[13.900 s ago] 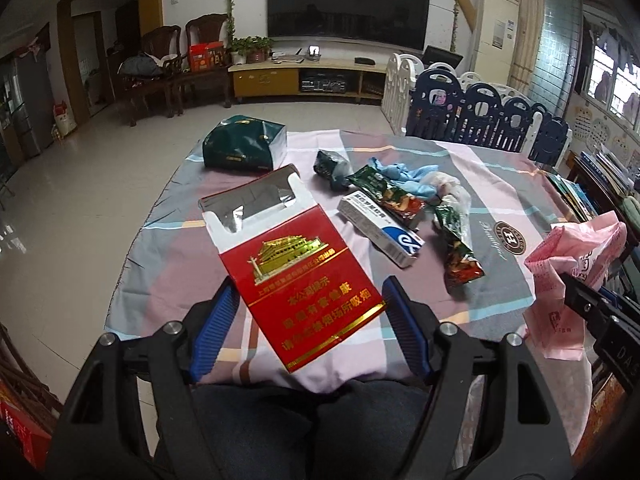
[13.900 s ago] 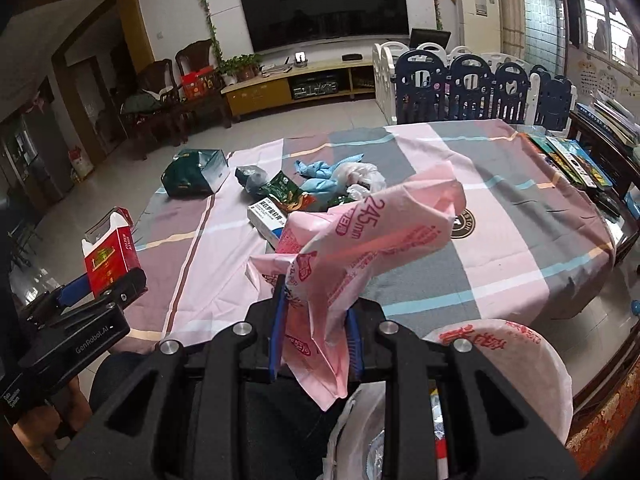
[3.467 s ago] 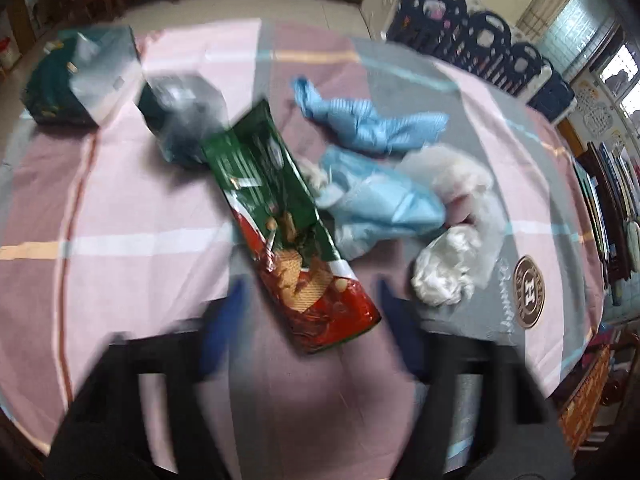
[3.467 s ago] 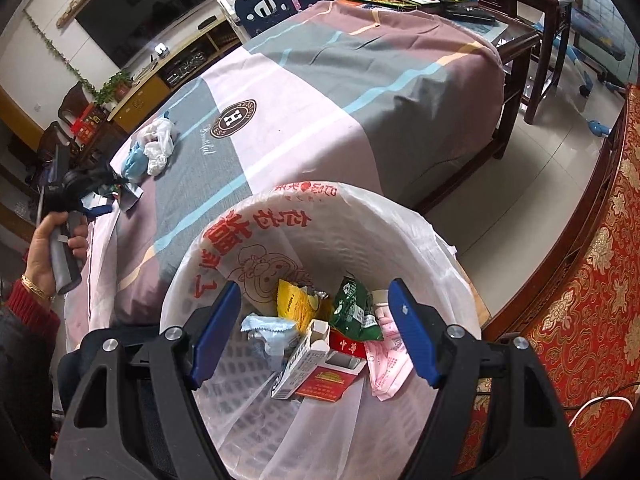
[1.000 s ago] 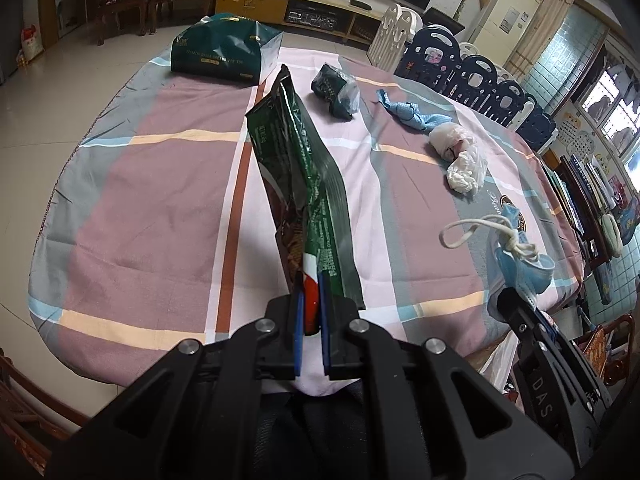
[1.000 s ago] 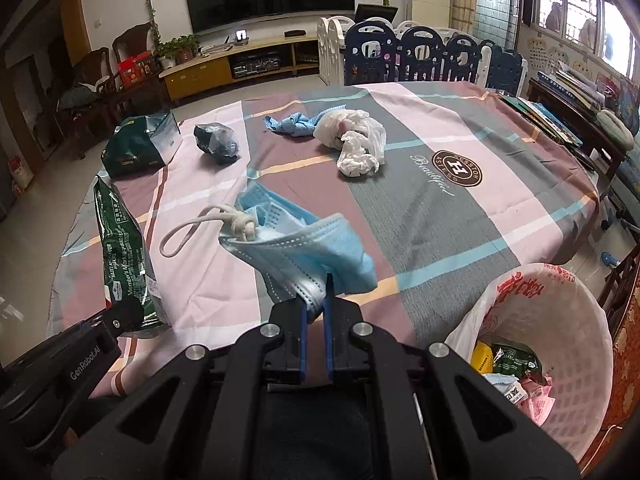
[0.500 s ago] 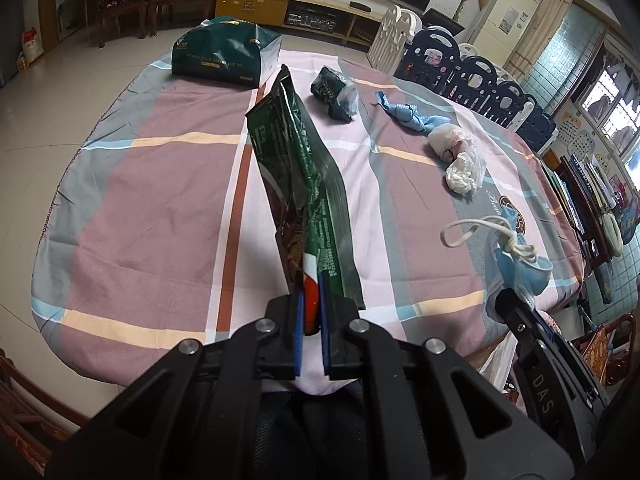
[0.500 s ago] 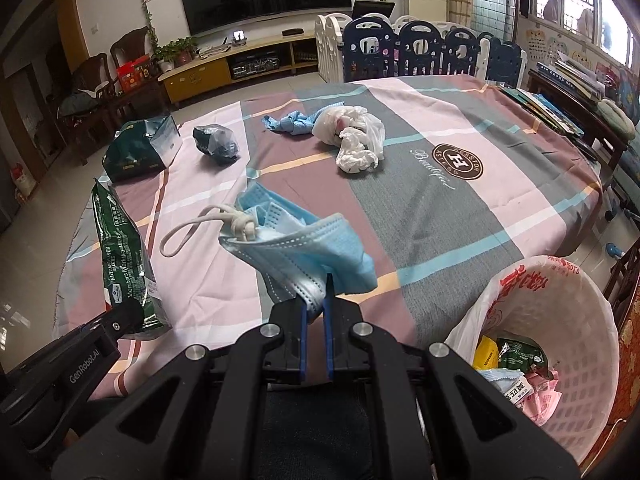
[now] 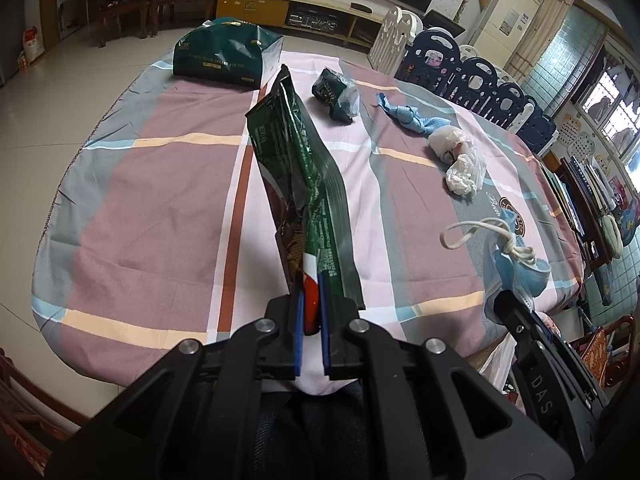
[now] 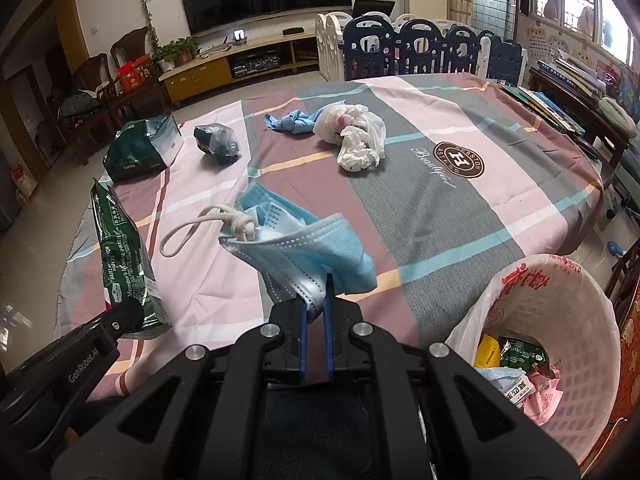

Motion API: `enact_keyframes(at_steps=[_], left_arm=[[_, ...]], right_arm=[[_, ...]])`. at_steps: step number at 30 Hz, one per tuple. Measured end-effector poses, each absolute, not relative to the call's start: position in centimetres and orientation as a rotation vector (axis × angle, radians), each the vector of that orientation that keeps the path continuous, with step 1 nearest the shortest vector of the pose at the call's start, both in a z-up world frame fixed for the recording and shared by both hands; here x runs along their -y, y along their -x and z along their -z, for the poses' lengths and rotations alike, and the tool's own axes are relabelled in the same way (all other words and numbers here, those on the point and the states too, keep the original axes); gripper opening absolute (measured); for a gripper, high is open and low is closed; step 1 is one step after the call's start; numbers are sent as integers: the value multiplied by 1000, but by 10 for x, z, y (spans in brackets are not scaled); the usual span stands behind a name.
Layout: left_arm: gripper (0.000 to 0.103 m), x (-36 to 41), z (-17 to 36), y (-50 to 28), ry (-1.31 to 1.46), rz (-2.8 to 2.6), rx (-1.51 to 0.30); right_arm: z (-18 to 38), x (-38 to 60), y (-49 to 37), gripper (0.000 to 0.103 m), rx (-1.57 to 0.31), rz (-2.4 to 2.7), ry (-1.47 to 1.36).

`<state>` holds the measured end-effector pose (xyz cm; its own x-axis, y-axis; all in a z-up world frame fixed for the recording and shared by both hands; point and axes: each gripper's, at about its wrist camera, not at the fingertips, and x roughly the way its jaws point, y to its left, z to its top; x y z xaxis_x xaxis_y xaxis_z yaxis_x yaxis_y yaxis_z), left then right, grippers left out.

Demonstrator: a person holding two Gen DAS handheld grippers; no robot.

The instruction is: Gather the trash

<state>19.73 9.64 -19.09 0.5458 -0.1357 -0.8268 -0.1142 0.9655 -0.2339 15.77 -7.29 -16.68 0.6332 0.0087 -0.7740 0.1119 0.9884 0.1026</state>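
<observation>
The near tablecloth (image 10: 460,216) lies bare, while a crumpled white bag (image 10: 356,136) and dark pouch (image 10: 216,140) clutter the far side.

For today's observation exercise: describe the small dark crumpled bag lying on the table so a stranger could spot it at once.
Start at the checked tablecloth. Near its far left stands a big dark green gift bag; just right lies the crumpled dark bag, smaller than that, with shiny clear plastic over it, unlike the pale blue cloth beyond.

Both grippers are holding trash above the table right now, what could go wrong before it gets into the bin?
1. The right gripper pinches only one edge of the face mask; its loose ear loop might snag or the mask slip out.
2. The left gripper holds the tall snack bag by its bottom end, so it may flop over or miss.
3. The bin sits beside the right gripper, so the left load probably needs a crossing reach.
</observation>
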Motion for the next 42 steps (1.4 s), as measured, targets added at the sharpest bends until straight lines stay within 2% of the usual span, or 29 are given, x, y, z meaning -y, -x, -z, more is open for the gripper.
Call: enact_keyframes(at_steps=[42], left_arm=[[8,-97,190,-198,281,7,-988]], right_arm=[[170,83,-158,7,-882,63,-184]])
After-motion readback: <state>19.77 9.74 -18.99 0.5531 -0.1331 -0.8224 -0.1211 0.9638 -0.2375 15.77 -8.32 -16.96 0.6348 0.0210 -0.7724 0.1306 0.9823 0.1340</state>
